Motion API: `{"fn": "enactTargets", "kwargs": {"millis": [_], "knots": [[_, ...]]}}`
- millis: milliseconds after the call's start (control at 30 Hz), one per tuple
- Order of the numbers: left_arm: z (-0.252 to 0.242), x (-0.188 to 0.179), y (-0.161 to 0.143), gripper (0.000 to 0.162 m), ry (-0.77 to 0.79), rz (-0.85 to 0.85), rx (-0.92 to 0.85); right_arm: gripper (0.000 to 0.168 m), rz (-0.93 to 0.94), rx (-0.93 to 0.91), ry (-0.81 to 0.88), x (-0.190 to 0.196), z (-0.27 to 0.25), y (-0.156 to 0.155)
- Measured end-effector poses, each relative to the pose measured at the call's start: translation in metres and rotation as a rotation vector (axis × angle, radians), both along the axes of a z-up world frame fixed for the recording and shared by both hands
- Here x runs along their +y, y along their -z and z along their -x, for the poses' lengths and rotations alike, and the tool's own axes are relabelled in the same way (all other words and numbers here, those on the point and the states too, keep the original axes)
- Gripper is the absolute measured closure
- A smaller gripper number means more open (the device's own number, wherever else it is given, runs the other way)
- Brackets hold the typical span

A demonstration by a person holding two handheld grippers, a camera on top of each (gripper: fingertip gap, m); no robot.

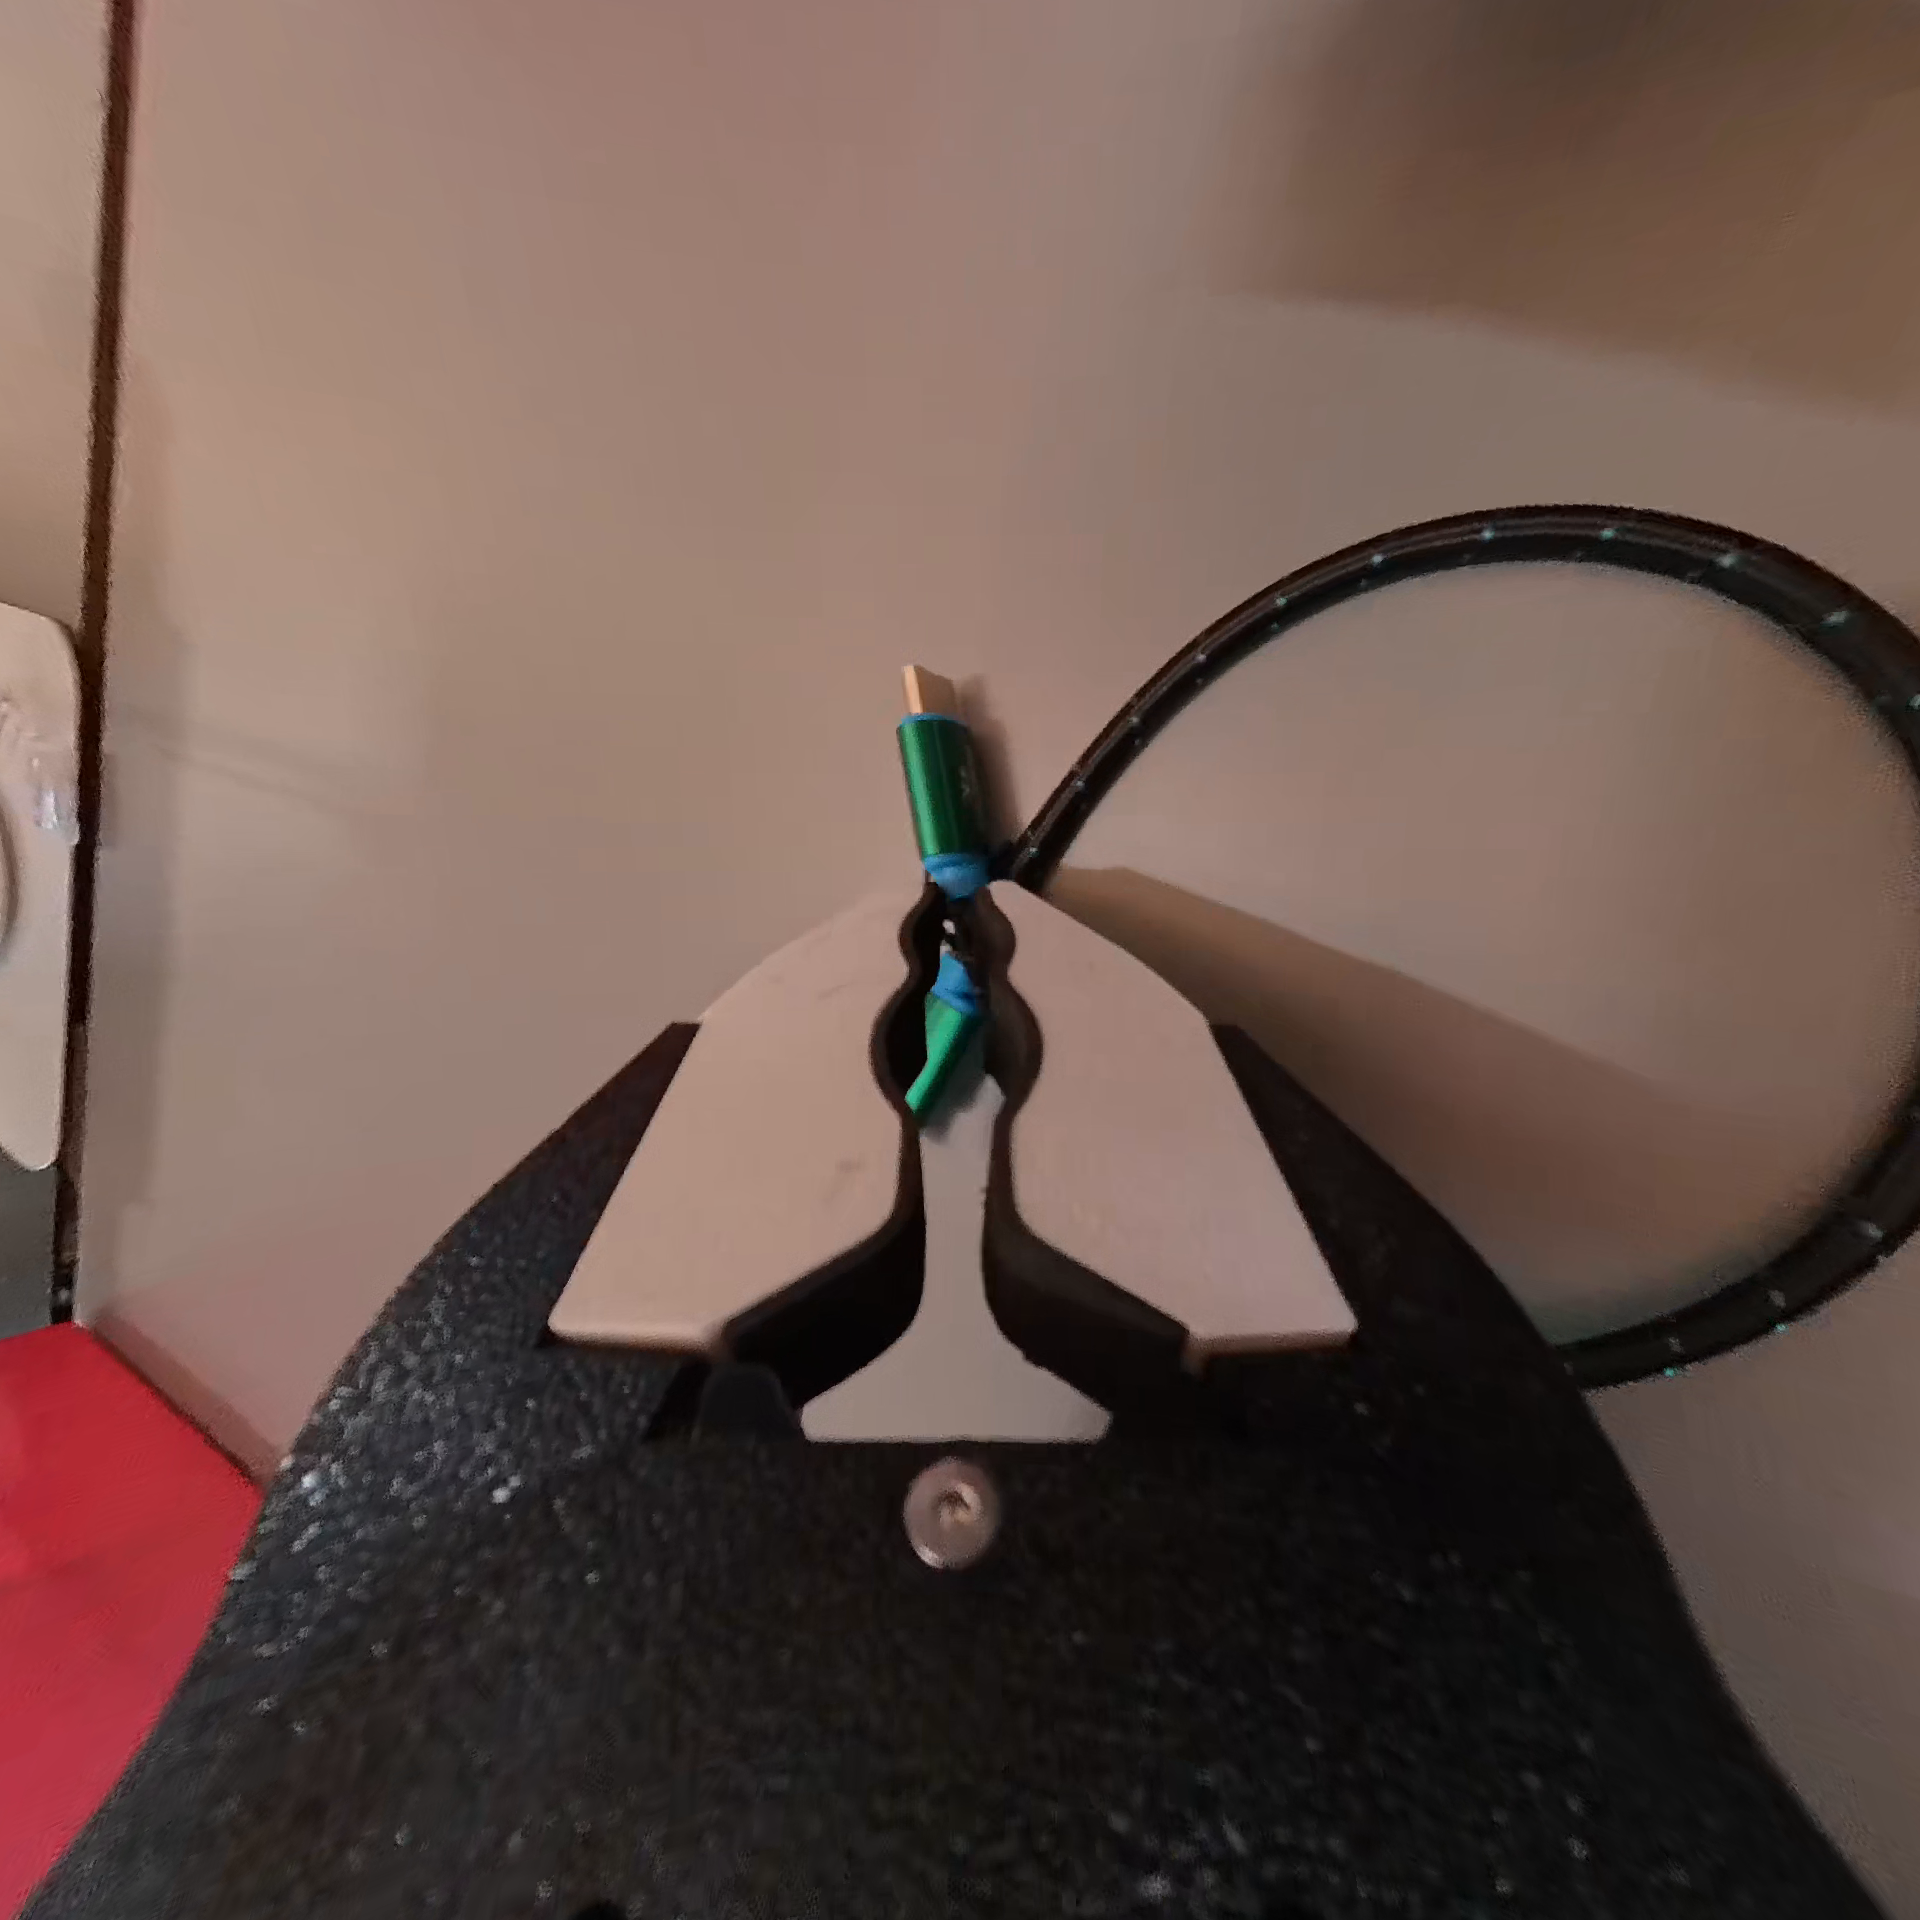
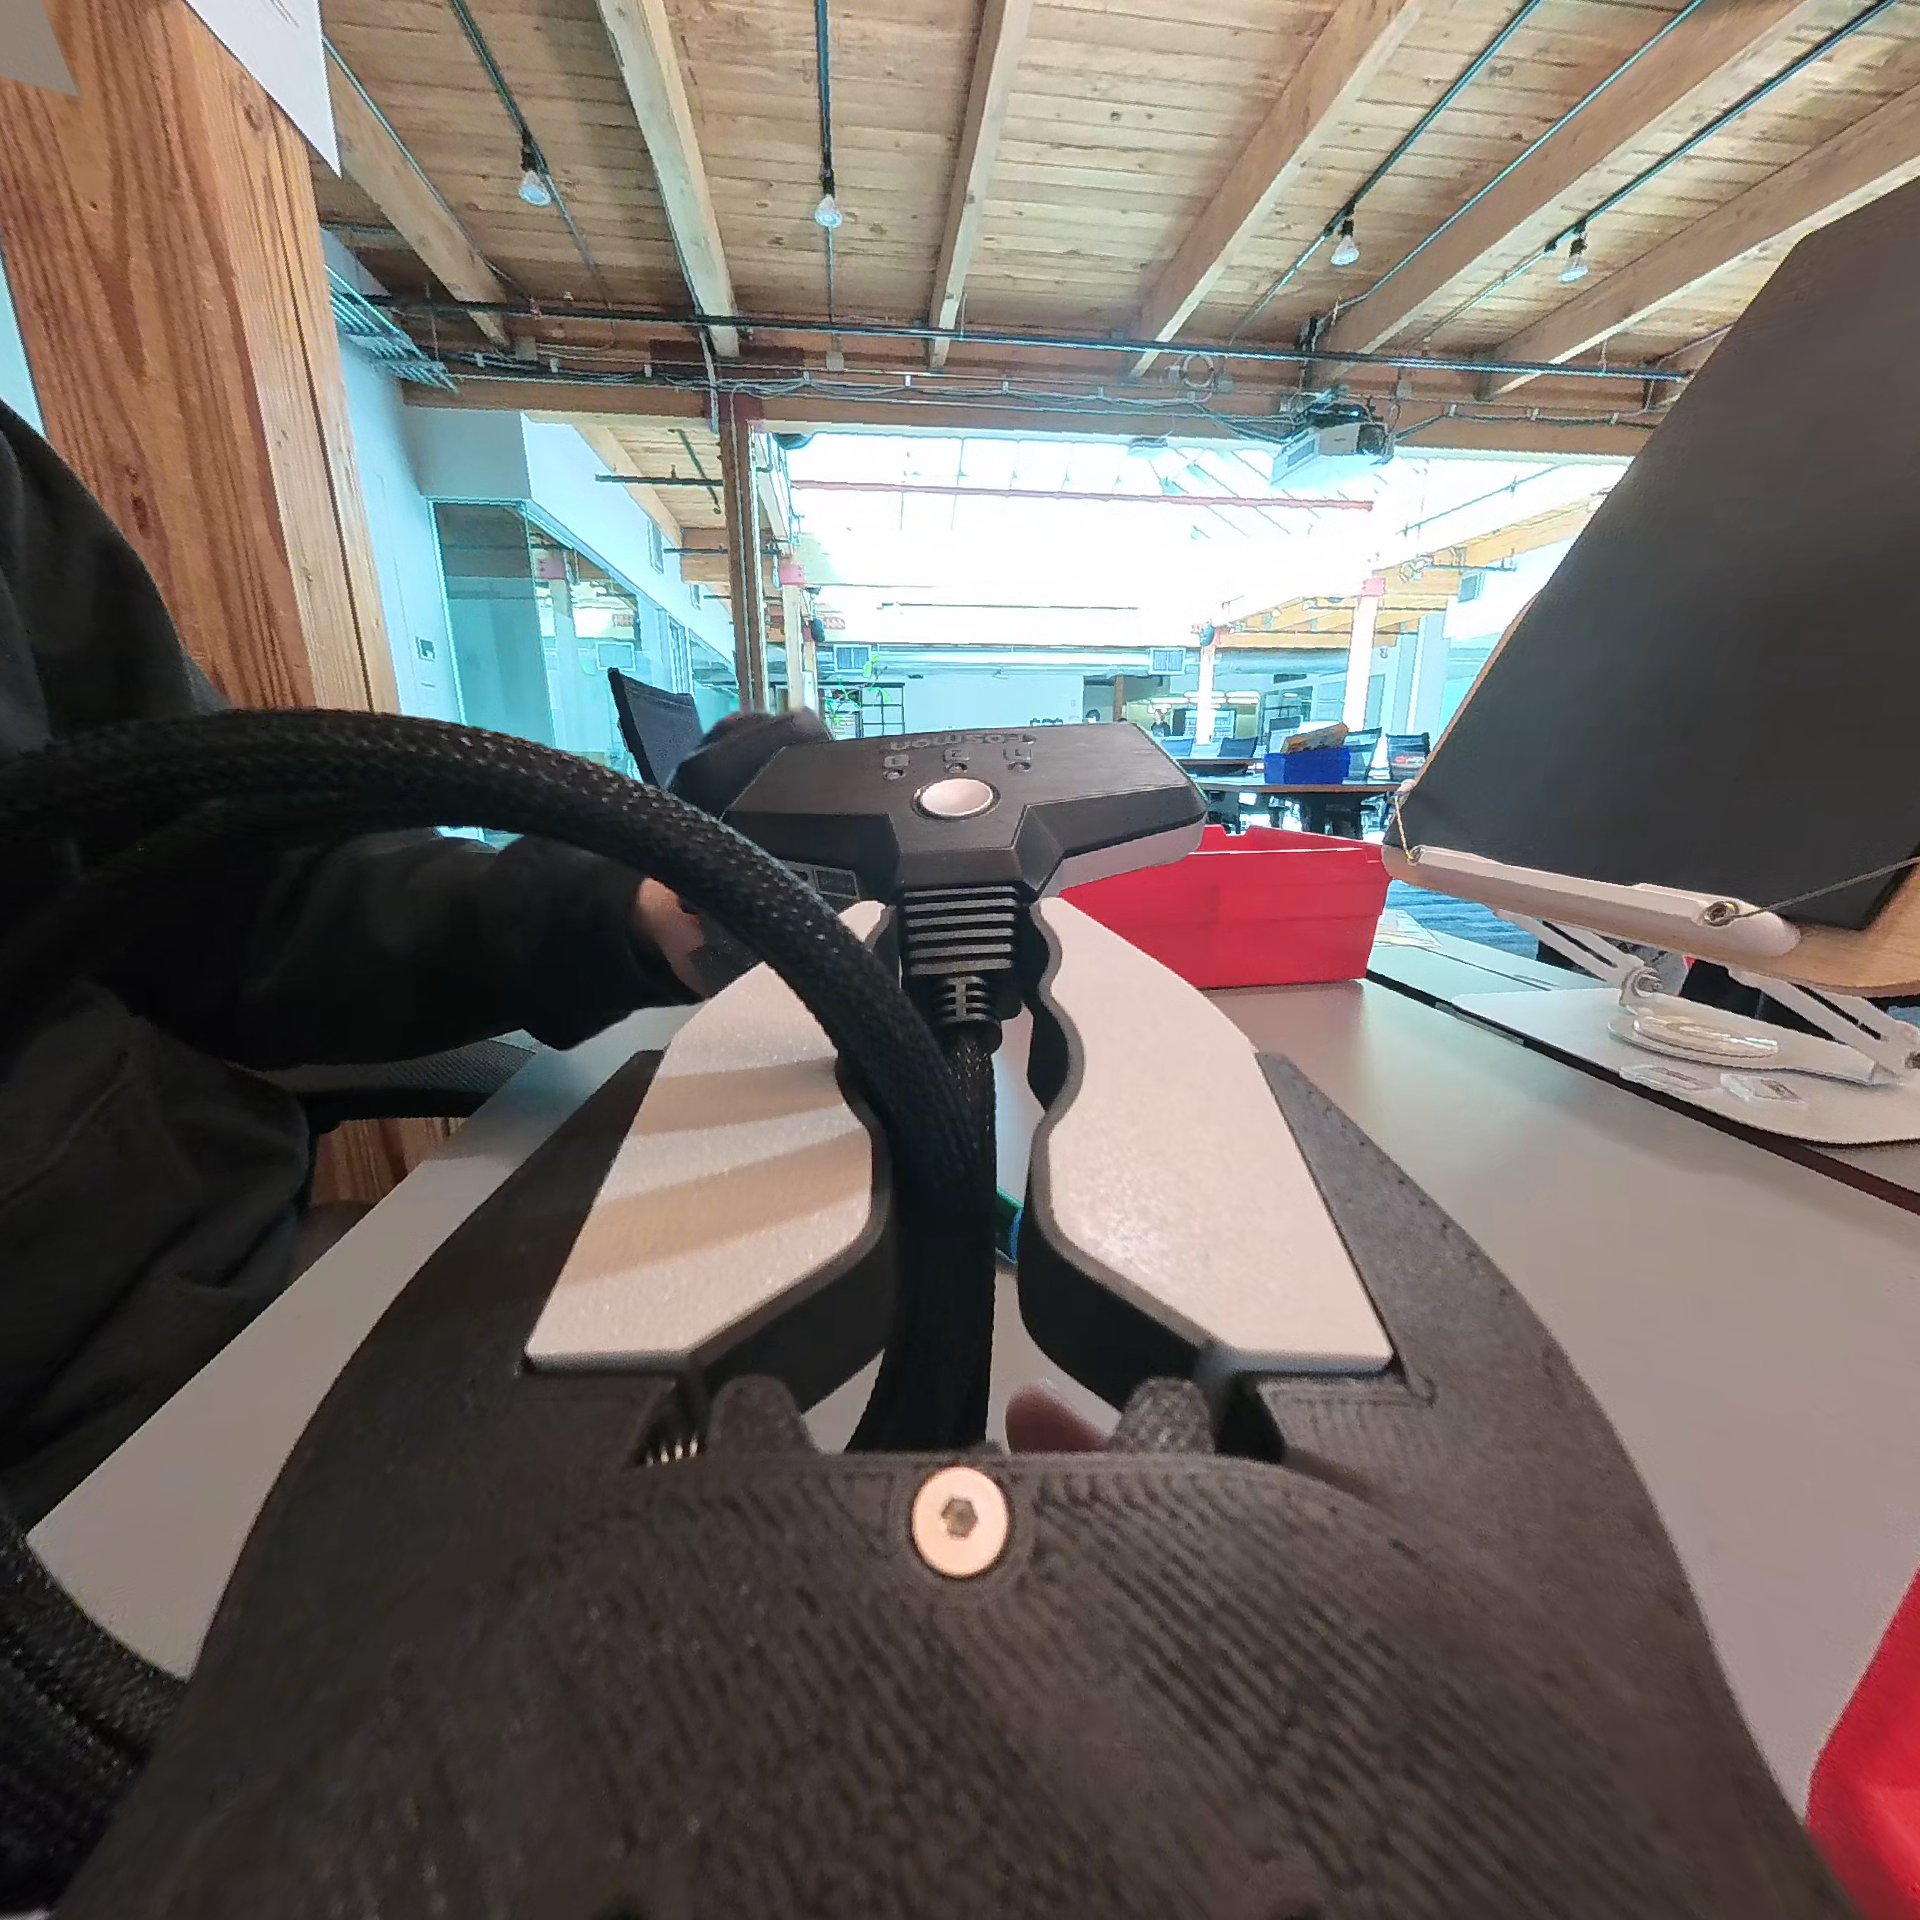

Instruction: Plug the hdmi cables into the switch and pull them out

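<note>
In the left wrist view my left gripper (image 1: 958, 891) is shut on a black braided HDMI cable (image 1: 1558, 561) just behind its green plug (image 1: 940, 774). The plug's gold tip points up, in front of a beige wall. A second green plug (image 1: 940, 1049) shows in the gap behind the fingertips. In the right wrist view my right gripper (image 2: 961, 935) is shut on the ribbed neck (image 2: 958, 930) of the black HDMI switch (image 2: 961, 795), held above the table. The switch's thick black braided cable (image 2: 582, 800) loops left and passes between the fingers.
A red bin (image 2: 1236, 899) stands behind the switch on the grey table (image 2: 1558, 1195). A tilted black screen on a white stand (image 2: 1704, 644) is at the right. A person's dark sleeve and hand (image 2: 665, 925) are at the left. A red surface (image 1: 94, 1538) lies low left.
</note>
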State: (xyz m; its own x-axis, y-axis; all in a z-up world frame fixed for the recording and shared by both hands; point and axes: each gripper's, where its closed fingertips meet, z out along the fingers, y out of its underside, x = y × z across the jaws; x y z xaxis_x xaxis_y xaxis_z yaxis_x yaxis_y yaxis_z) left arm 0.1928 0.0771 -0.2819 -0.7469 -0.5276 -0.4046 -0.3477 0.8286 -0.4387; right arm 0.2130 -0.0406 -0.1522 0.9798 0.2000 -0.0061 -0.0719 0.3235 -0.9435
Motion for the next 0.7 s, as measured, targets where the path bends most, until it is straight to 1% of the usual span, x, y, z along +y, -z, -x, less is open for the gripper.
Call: {"fn": "enactTargets", "kwargs": {"millis": [33, 167, 433, 600, 700], "knots": [[0.0, -0.001, 0.002, 0.154, 0.003, 0.005, 0.005, 0.146, 0.002, -0.001, 0.0, 0.0, 0.0, 0.0], [-0.003, -0.002, 0.003, 0.156, 0.003, 0.043, -0.008, 0.146, 0.004, -0.002, 0.002, 0.0, 0.0, 0.001], [-0.008, -0.002, 0.003, 0.159, 0.05, -0.041, 0.014, 0.146, 0.005, -0.002, 0.003, 0.0, 0.0, 0.001], [-0.011, -0.017, -0.012, 0.162, 0.094, 0.029, -0.086, 0.146, -0.004, 0.004, 0.016, -0.003, -0.003, 0.0], [-0.015, -0.011, -0.003, 0.158, 0.087, -0.044, -0.086, 0.146, -0.009, 0.006, 0.011, -0.003, -0.003, -0.001]]}}
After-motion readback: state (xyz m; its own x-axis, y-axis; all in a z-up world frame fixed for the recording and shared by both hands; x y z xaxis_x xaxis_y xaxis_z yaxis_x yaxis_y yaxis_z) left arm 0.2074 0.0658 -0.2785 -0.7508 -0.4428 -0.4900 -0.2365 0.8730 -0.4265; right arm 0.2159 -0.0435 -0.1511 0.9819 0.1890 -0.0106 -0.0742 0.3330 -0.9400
